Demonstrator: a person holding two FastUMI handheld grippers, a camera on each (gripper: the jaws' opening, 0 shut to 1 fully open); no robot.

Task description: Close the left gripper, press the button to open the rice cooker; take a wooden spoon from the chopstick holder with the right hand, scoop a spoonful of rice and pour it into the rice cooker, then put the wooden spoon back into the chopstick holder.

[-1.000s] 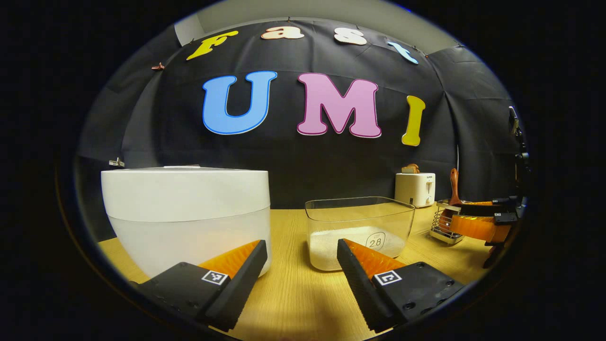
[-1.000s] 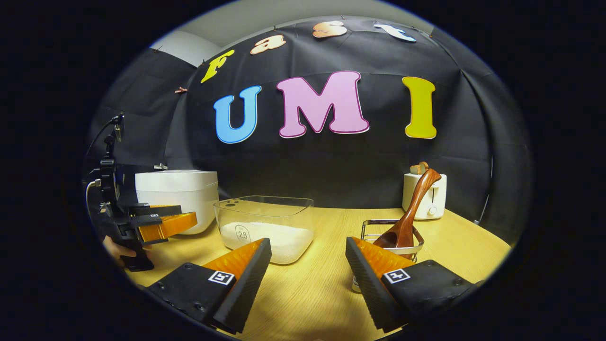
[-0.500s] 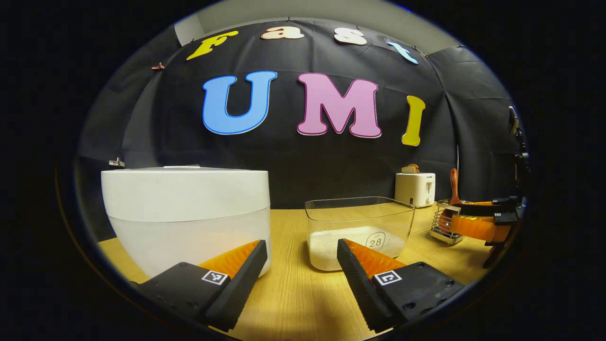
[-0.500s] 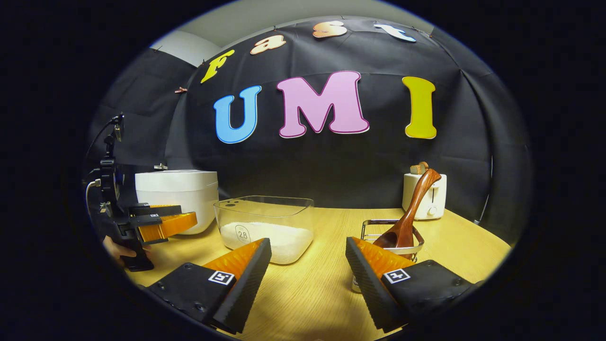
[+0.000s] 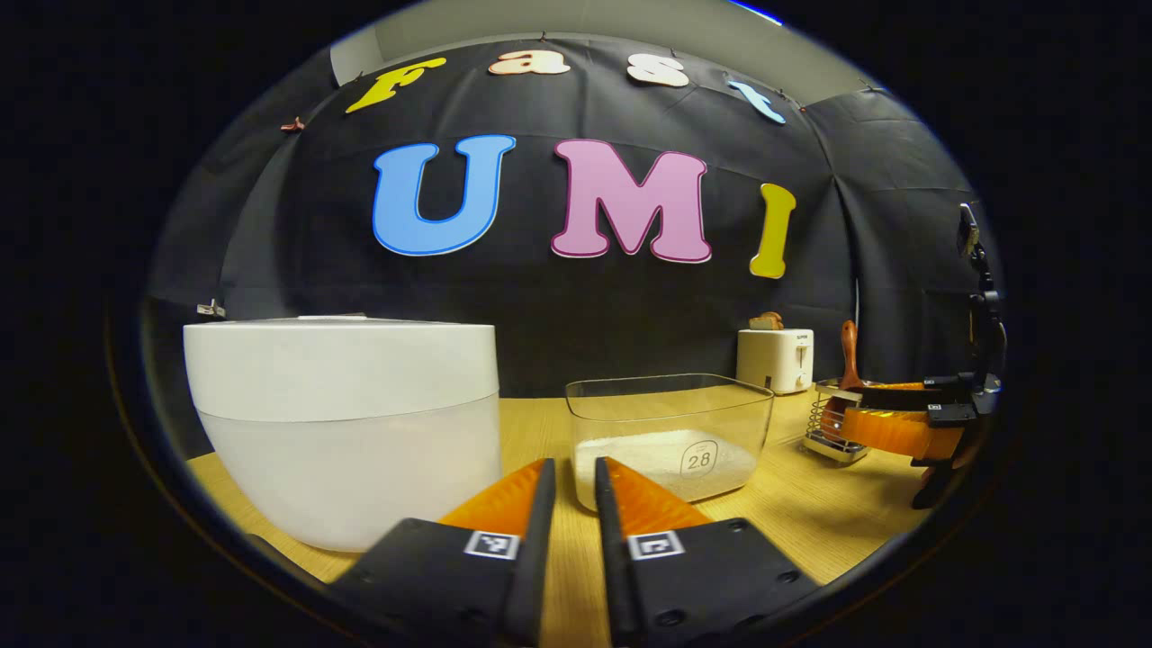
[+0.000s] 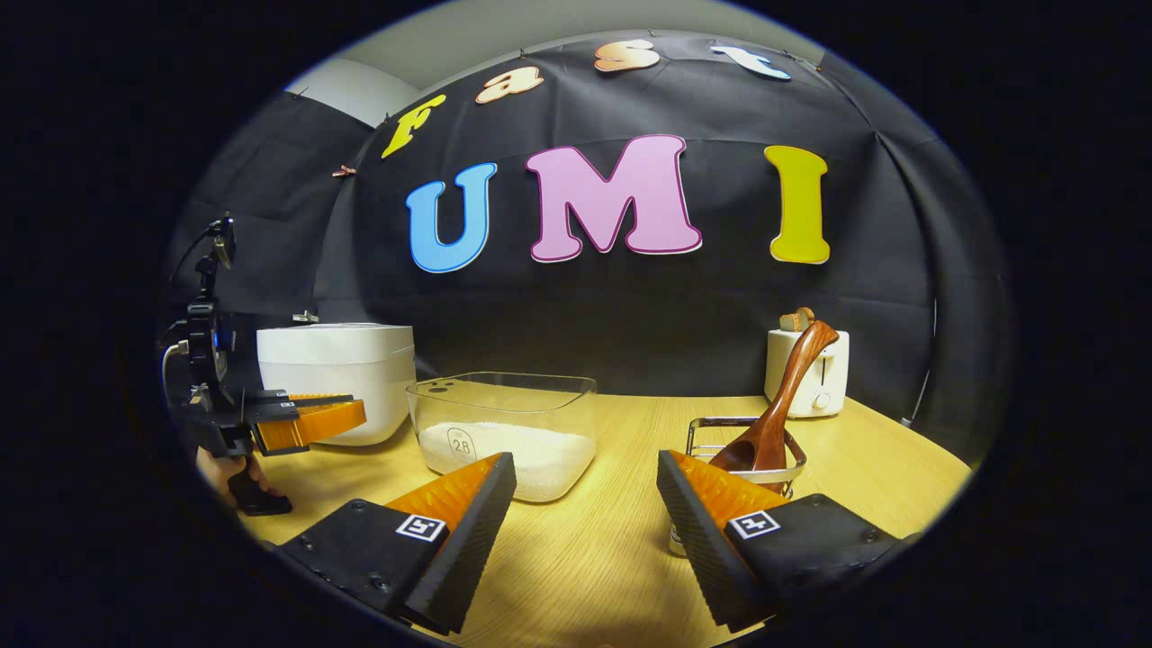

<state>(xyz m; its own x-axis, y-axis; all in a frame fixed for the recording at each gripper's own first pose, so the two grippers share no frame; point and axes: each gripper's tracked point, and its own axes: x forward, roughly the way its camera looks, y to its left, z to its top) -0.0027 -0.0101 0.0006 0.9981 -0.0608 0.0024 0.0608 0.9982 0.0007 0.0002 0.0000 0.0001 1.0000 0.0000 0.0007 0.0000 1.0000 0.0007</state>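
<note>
Closing step: the left gripper [image 5: 573, 504] has its jaws drawn in to a thin slit with nothing between them; judged from the task, the next thing is to finish the close and go for the lid button.
Doing it well: bring the fingers fully together first, so one blunt tip meets the button rather than two that could straddle it; then rise above the rice cooker [image 5: 342, 423], since the button cannot be made out from this low angle and is presumably on the top or front of the lid.
Rice cooker: lid down, standing on the table [image 5: 810, 513] just left of the left gripper's fingers and apart from them.
Rice box [image 5: 670, 432]: clear, rice in its bottom, right of the rice cooker and near it.
Left hand pose: held low and level beside the rice cooker's front, fingers pointing towards the booth wall; a hand [image 6: 236, 472] grips its handle from below.
Right gripper [image 6: 585, 513]: jaws wide, empty, hovering low over the table, well to the right of the rice cooker.
Wooden spoon [image 6: 781, 405]: leaning in the chopstick holder [image 6: 747, 463], far right of the rice cooker, just beyond the right gripper's right finger and not touched.
</note>
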